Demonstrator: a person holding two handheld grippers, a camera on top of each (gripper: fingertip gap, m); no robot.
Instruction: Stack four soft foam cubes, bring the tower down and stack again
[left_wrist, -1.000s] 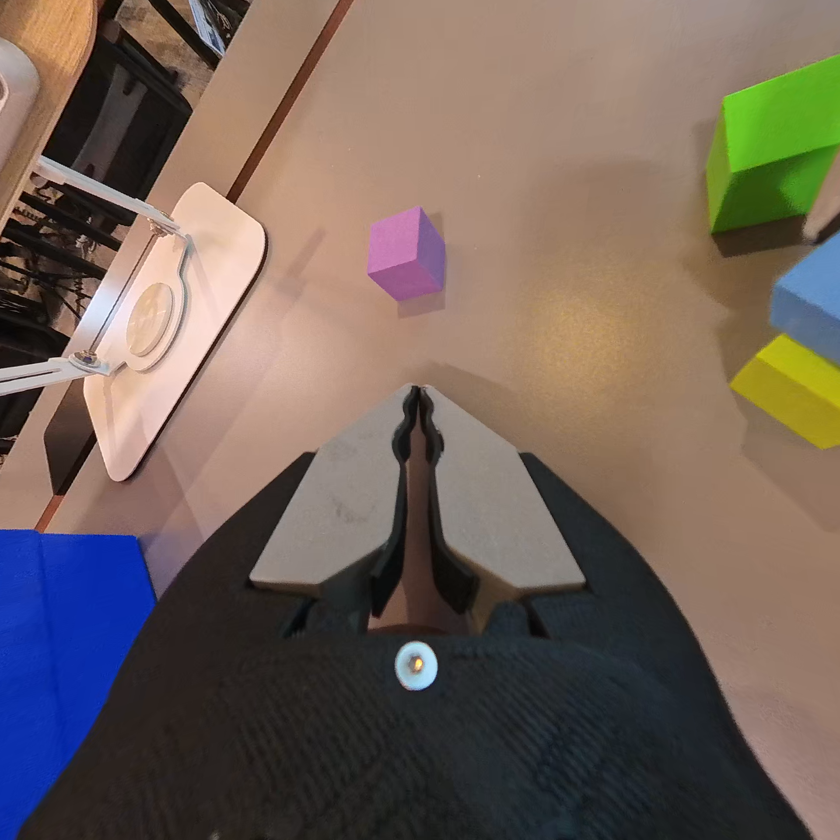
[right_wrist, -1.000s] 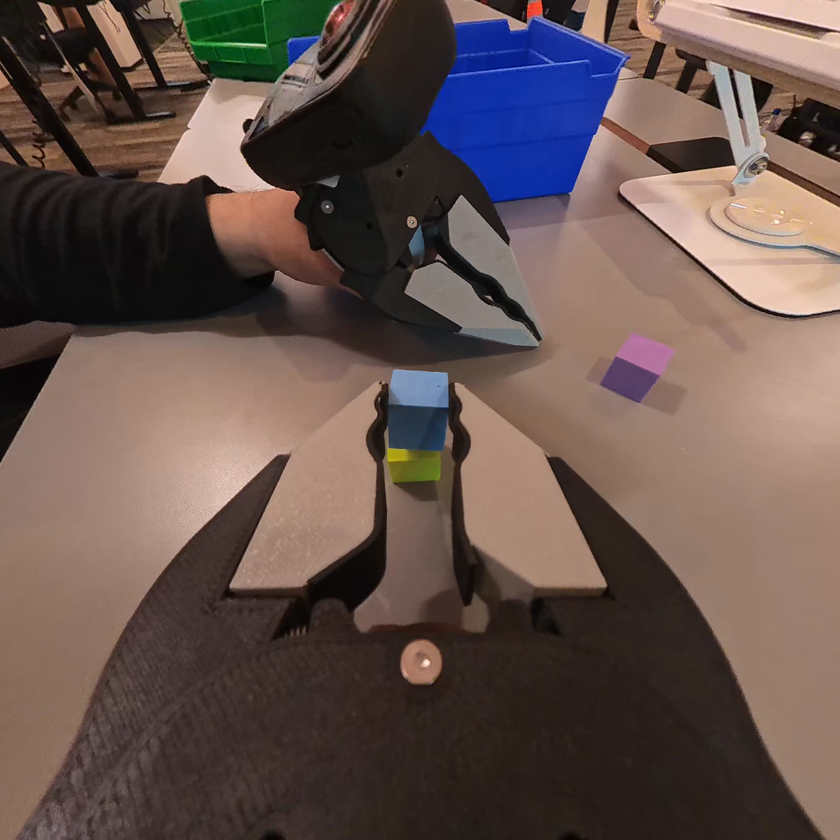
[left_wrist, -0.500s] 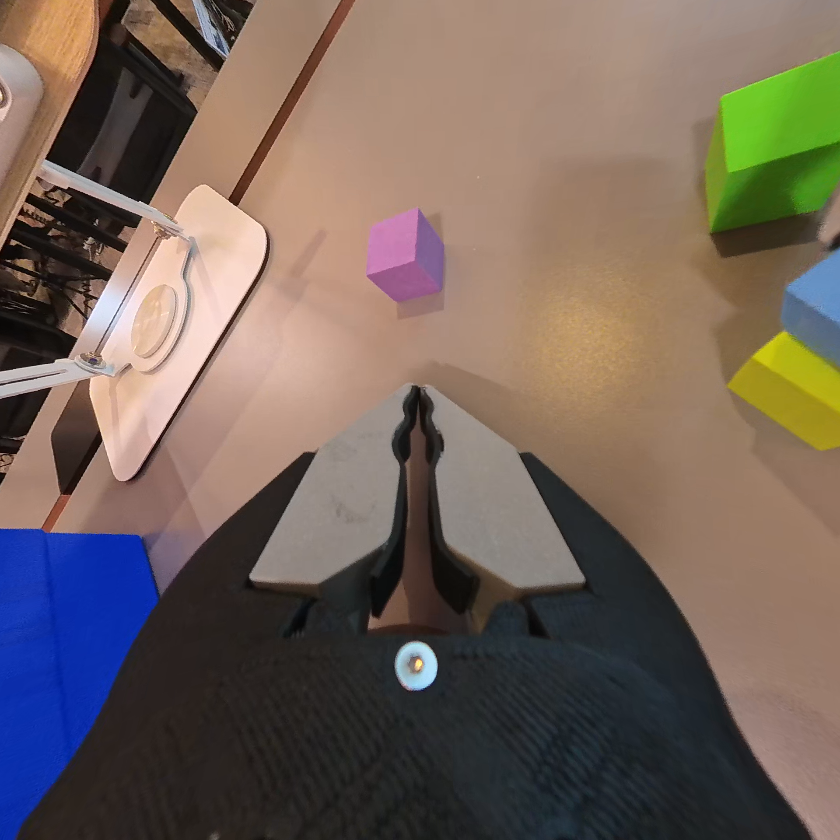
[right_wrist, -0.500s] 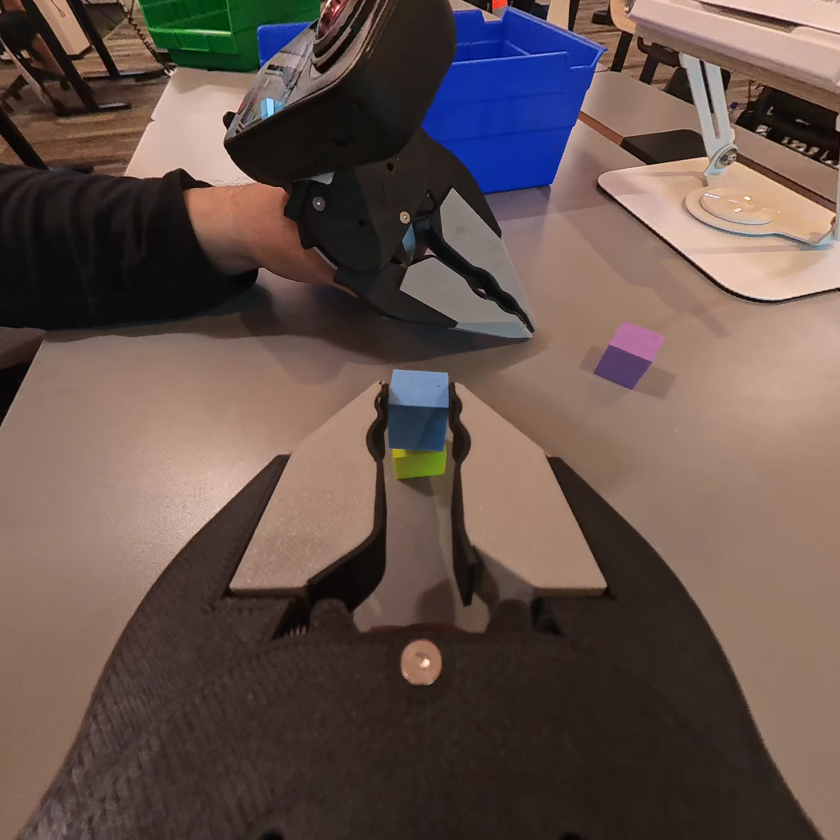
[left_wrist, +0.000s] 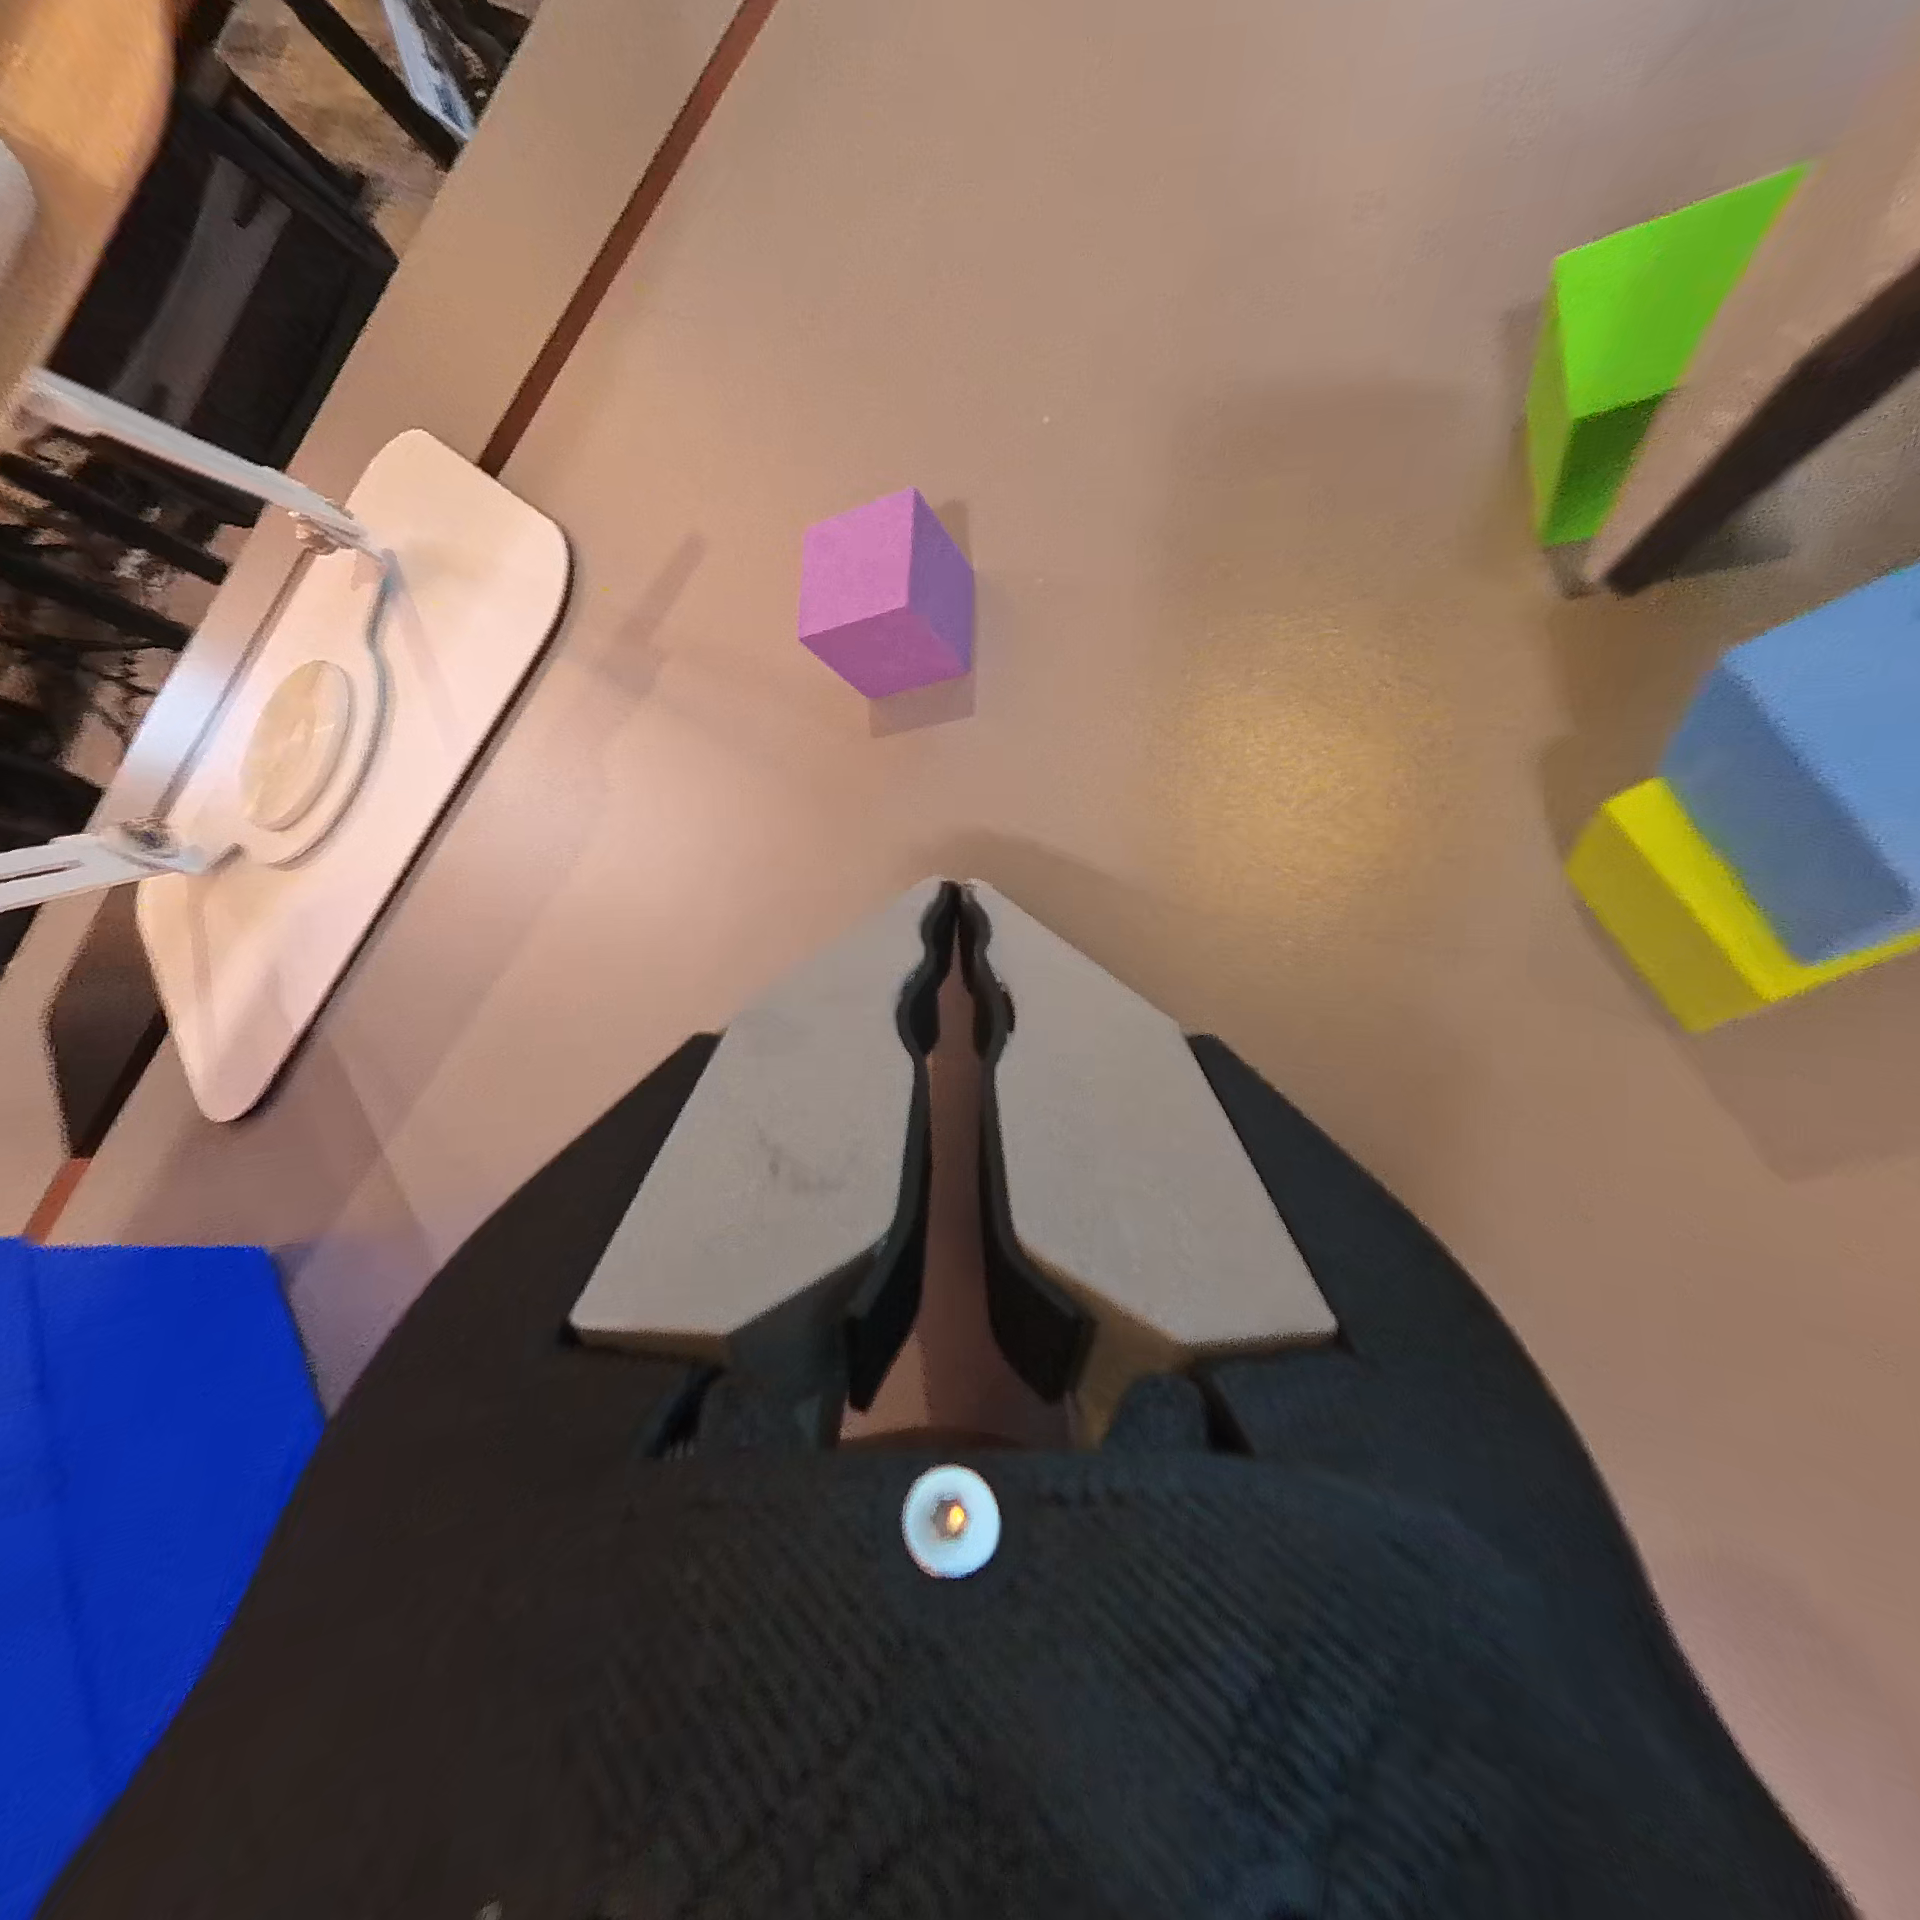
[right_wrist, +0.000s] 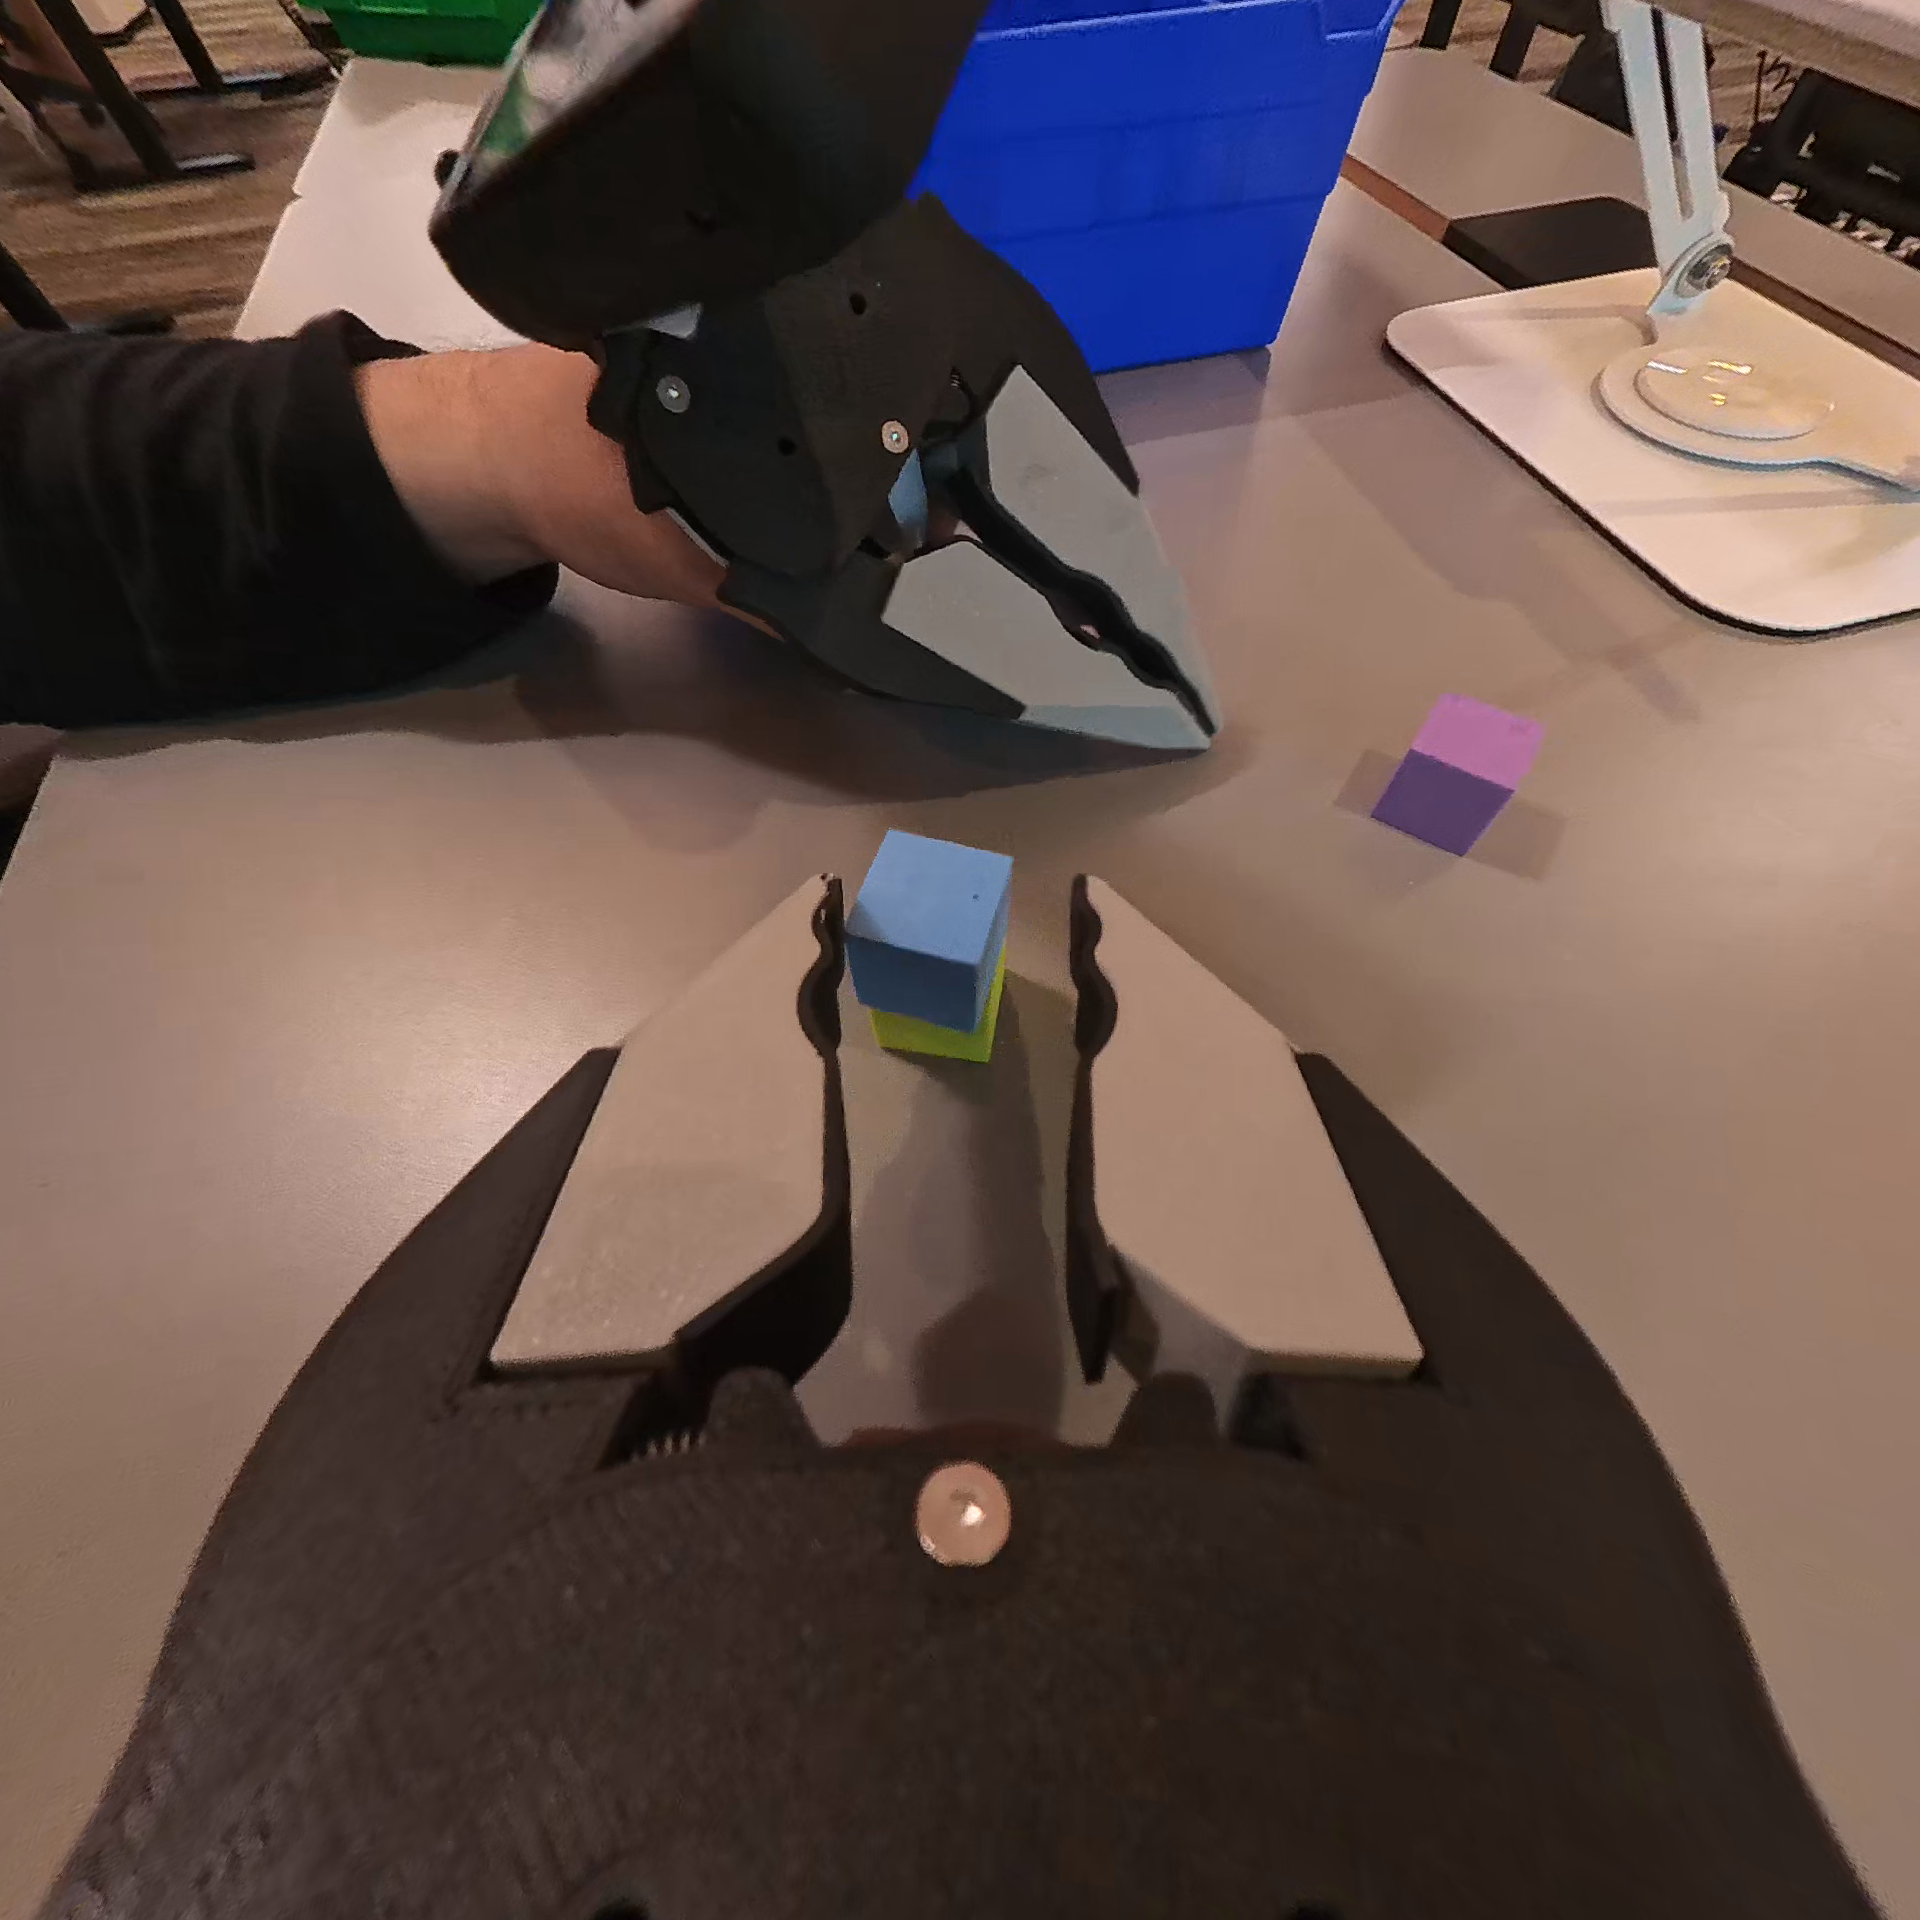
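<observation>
A blue cube (right_wrist: 928, 938) sits on a yellow cube (right_wrist: 938, 1031) on the grey table, a little askew. My right gripper (right_wrist: 951, 885) is open, with its fingers on either side of the blue cube and not gripping it. My left gripper (left_wrist: 951, 890) is shut and empty, resting low over the table; it also shows in the right wrist view (right_wrist: 1190, 717), held by a hand just behind the stack. A purple cube (left_wrist: 888, 592) lies alone ahead of it. A green cube (left_wrist: 1621, 343) sits at the far right, partly hidden by a right gripper finger. The stack also shows in the left wrist view (left_wrist: 1808, 769).
A blue bin (right_wrist: 1143, 156) stands at the back behind the left gripper, with a green bin (right_wrist: 416, 16) beyond it. A white stand base (right_wrist: 1662, 436) with a metal arm sits at the back right. A black-sleeved arm (right_wrist: 187, 520) reaches in from the left. The grippers' ends are close to 11 centimetres from one another. To the white stand base (right_wrist: 1662, 436): left tips about 25 centimetres, right tips about 35 centimetres. Look for it in the left wrist view (left_wrist: 355, 763) too.
My right gripper has opened and let go of the blue cube, which now rests on the yellow cube. The left gripper has stayed shut and barely moved.
</observation>
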